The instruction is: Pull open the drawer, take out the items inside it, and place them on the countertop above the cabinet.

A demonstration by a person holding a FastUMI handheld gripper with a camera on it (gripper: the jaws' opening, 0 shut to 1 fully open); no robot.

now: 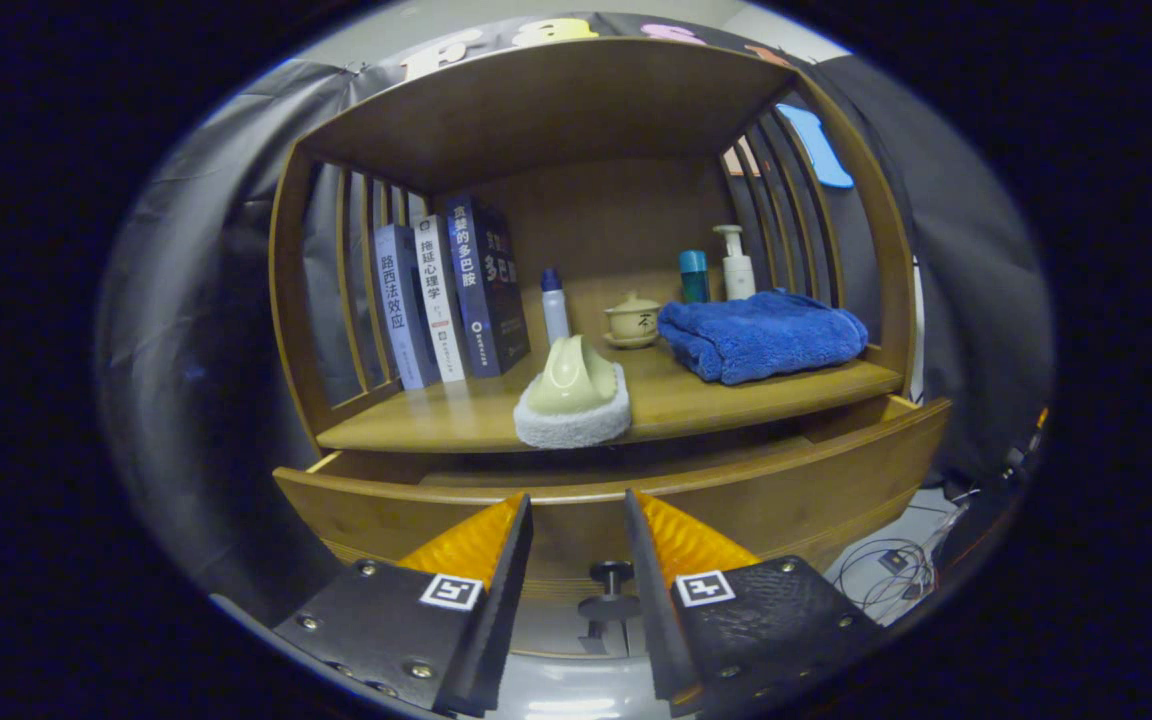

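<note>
The wooden cabinet's drawer is pulled out below the countertop. Its curved front panel hides most of the inside, and the strip I can see is dark. The dark drawer knob stands between my fingers, close to the right one, with a gap on the left. My gripper is open, its tips level with the drawer front's top rim. A pale green ridged object on a white fluffy pad rests at the countertop's front edge, just beyond the fingertips.
On the countertop stand several books at the left, a slim bottle, a small lidded cup, a folded blue towel, and a teal bottle and pump bottle behind. Slatted sides and a roof enclose it. Cables lie on the floor at the right.
</note>
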